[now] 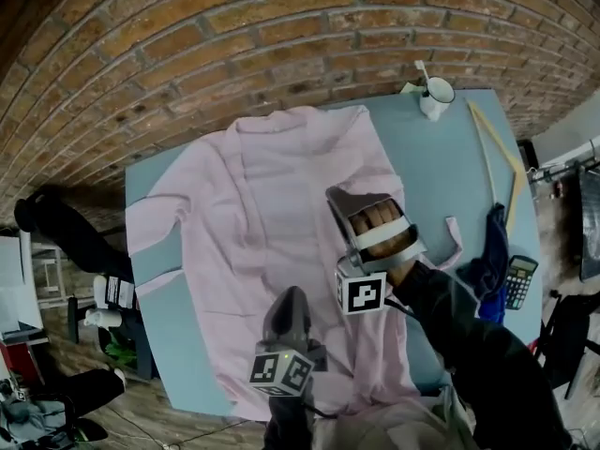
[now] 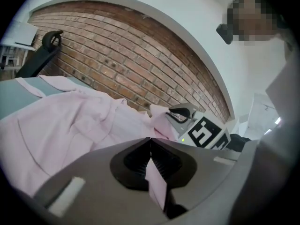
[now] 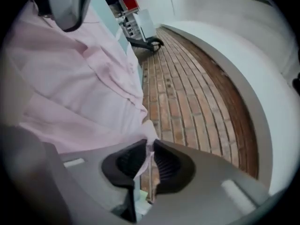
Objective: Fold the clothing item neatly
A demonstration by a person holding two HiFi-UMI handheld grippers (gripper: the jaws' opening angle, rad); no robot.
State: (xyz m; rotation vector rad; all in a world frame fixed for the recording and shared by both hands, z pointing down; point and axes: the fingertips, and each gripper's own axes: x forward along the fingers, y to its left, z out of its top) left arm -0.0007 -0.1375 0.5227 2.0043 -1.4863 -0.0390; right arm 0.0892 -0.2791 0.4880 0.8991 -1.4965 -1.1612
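A pale pink shirt [image 1: 272, 214] lies spread on the light blue table [image 1: 441, 176], collar toward the far edge. My left gripper [image 1: 289, 298] is over the shirt's near part, shut on a pinch of pink cloth; in the left gripper view a strip of that cloth [image 2: 157, 179] hangs between the closed jaws. My right gripper [image 1: 361, 204] is held above the shirt's right side, shut on a fold of the shirt [image 3: 146, 146] that trails away from its jaws. The right gripper [image 2: 187, 114] shows just beyond the left one, close beside it.
A white mug [image 1: 436, 97] stands at the table's far right corner. A long wooden stick [image 1: 497, 157], a blue cloth [image 1: 487, 261] and a calculator [image 1: 520, 281] lie along the right edge. Brick floor [image 1: 234, 36] surrounds the table.
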